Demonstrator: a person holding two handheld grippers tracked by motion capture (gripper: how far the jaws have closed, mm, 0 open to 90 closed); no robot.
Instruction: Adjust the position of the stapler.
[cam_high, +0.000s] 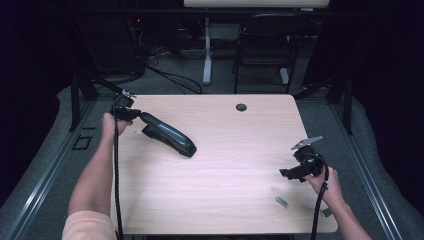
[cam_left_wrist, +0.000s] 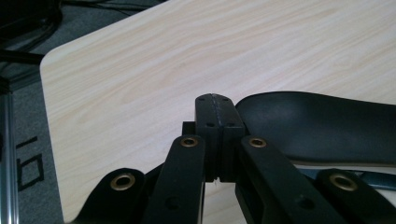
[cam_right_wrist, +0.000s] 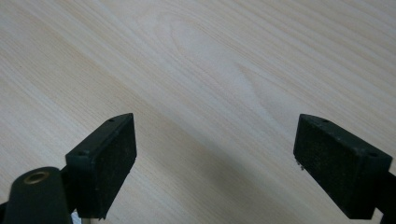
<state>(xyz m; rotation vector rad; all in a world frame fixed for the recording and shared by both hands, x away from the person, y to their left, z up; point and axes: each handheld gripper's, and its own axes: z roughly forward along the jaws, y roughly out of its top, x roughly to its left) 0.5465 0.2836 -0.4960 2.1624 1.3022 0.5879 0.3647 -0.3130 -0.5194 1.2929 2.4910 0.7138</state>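
fingers of the left gripper (cam_left_wrist: 218, 135) are clenched on nothing, the black stapler (cam_high: 167, 134) just beside them on the bench (cam_high: 220, 165). right gripper's (cam_high: 289, 173) fingers stand released, well apart. next likely calls for opening the left to grasp the stapler.

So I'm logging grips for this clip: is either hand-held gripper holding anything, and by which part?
Nothing is held. The left hand-held gripper has its jaws shut on themselves beside the black stapler; the right hand-held gripper is open over bare table.
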